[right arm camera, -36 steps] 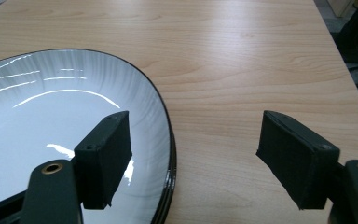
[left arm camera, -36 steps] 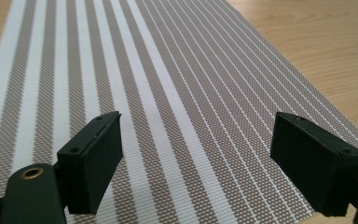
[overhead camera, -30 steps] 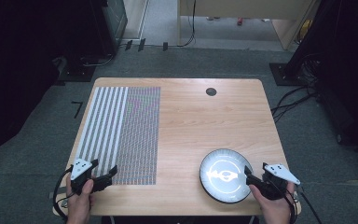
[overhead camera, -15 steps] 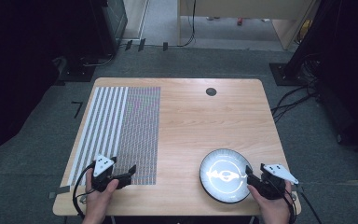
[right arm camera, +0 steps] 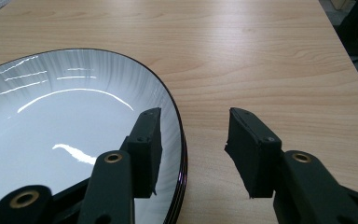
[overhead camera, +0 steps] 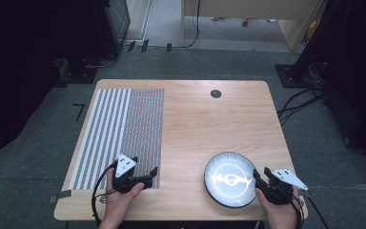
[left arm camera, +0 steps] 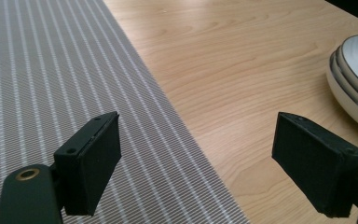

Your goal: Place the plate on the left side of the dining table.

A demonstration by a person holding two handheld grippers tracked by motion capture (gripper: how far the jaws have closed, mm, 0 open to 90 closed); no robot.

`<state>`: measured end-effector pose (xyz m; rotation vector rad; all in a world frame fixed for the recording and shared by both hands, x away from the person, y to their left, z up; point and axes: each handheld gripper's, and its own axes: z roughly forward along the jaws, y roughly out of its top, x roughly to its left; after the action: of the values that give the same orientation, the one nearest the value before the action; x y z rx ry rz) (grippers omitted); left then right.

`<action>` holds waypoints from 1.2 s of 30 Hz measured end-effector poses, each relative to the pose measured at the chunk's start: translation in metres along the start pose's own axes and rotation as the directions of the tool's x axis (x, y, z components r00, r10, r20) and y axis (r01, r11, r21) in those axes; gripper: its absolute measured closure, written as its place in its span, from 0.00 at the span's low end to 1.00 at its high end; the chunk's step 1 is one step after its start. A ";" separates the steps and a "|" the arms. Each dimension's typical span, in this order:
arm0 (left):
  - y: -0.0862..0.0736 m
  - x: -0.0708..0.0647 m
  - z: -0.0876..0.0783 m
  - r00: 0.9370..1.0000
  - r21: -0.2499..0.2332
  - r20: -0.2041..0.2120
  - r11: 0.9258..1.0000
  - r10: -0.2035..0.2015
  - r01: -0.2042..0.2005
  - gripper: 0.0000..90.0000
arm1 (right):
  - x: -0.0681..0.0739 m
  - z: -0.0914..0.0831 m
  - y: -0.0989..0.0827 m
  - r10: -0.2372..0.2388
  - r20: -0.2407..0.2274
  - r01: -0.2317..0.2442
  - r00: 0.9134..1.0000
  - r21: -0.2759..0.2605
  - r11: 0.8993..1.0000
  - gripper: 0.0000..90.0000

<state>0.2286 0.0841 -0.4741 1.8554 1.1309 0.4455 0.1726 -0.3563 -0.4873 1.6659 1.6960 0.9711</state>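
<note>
A stack of grey plates with dark rims [overhead camera: 228,179] sits near the table's front right; its edge shows in the left gripper view [left arm camera: 354,79]. My right gripper [overhead camera: 259,177] straddles the top plate's right rim [right arm camera: 65,121]. One jaw hangs over the plate's inside and the other stands outside it. Its jaws [right arm camera: 193,140] have just been closing, with the rim between them and a gap still showing. My left gripper [overhead camera: 153,177] is open over the front right corner of the striped placemat [overhead camera: 119,133], pointing toward the plates, nothing between its jaws [left arm camera: 196,158].
The wooden table [overhead camera: 209,124] has a small black round cap [overhead camera: 215,93] near its far edge. The placemat [left arm camera: 51,70] covers the table's left part. Cables and dark equipment stand on the floor around the table.
My left hand has moved right along the front edge, from the mat's left side to its right corner. The right hand has stayed at the plate's rim.
</note>
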 end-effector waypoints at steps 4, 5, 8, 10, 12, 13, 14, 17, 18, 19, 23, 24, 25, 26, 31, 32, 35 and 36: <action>0.004 -0.013 0.011 1.000 0.019 0.012 1.000 0.005 -0.005 0.17 | -0.001 -0.001 0.000 0.006 0.004 -0.006 1.000 -0.011 1.000 0.64; 0.005 -0.016 0.012 1.000 0.021 0.015 1.000 0.008 -0.008 0.17 | -0.002 -0.001 0.000 0.008 0.005 -0.008 1.000 -0.011 1.000 0.64; 0.007 -0.023 0.017 1.000 0.024 0.025 1.000 0.018 -0.018 0.17 | -0.003 -0.001 -0.001 0.007 0.008 -0.007 1.000 -0.012 1.000 0.68; 0.008 -0.028 0.020 0.999 0.026 0.031 0.999 0.021 -0.022 0.17 | -0.004 -0.002 -0.002 0.006 0.006 -0.006 1.000 -0.018 1.000 0.69; 0.009 -0.033 0.023 0.999 0.029 0.037 0.999 0.031 -0.033 0.17 | -0.005 -0.002 -0.002 0.006 0.001 -0.006 1.000 -0.016 1.000 0.71; 0.010 -0.036 0.024 0.999 0.031 0.040 0.999 0.035 -0.036 0.17 | -0.004 -0.002 -0.002 0.005 -0.003 -0.005 1.000 -0.014 1.000 0.73; 0.011 -0.039 0.025 0.998 0.032 0.044 0.999 0.038 -0.039 0.18 | -0.004 -0.002 -0.002 0.002 -0.010 -0.002 1.000 -0.013 1.000 0.75; 0.013 -0.049 0.030 0.997 0.033 0.058 0.998 0.047 -0.049 0.18 | -0.002 -0.001 -0.003 -0.004 -0.043 0.004 0.999 -0.004 1.000 0.81; 0.014 -0.052 0.032 0.997 0.034 0.065 0.998 0.051 -0.053 0.18 | -0.002 -0.001 -0.003 -0.002 -0.058 0.002 0.998 -0.003 1.000 0.82; 0.014 -0.056 0.033 0.996 0.033 0.071 0.998 0.055 -0.058 0.18 | -0.002 -0.001 -0.003 -0.006 -0.070 0.006 0.998 -0.004 1.000 0.83; 0.015 -0.071 0.041 0.993 0.040 0.098 0.996 0.070 -0.074 0.19 | -0.002 0.001 -0.005 -0.018 -0.092 0.017 0.996 -0.015 1.000 0.86; 0.014 -0.075 0.043 0.992 0.042 0.104 0.996 0.073 -0.078 0.19 | -0.003 0.002 -0.005 -0.019 -0.097 0.018 0.995 -0.008 1.000 0.86; 0.014 -0.078 0.044 0.991 0.044 0.110 0.996 0.075 -0.080 0.19 | -0.003 0.002 -0.005 -0.023 -0.093 0.023 0.995 -0.006 1.000 0.87; 0.014 -0.078 0.044 0.991 0.044 0.110 0.996 0.075 -0.080 0.21 | -0.003 0.002 -0.006 -0.024 -0.088 0.024 0.996 -0.003 1.000 0.87; 0.015 -0.096 0.053 0.986 0.044 0.148 0.995 0.079 -0.086 0.26 | -0.006 0.001 -0.006 0.051 -0.082 -0.049 0.995 0.019 0.999 0.86; 0.015 -0.100 0.055 0.984 0.043 0.162 0.996 0.073 -0.081 0.27 | -0.006 0.001 -0.006 0.060 -0.084 -0.058 0.995 0.021 0.998 0.86; 0.017 -0.107 0.057 0.979 0.036 0.195 0.997 0.063 -0.071 0.30 | -0.007 0.000 -0.005 0.094 -0.099 -0.091 0.991 0.037 0.995 0.89; 0.017 -0.110 0.058 0.977 0.035 0.204 0.997 0.063 -0.071 0.31 | -0.007 0.000 -0.005 0.098 -0.106 -0.095 0.990 0.037 0.995 0.89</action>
<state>0.2199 -0.0409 -0.4758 1.9323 0.9496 0.2646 0.1706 -0.3629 -0.4917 1.7590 1.7211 1.1026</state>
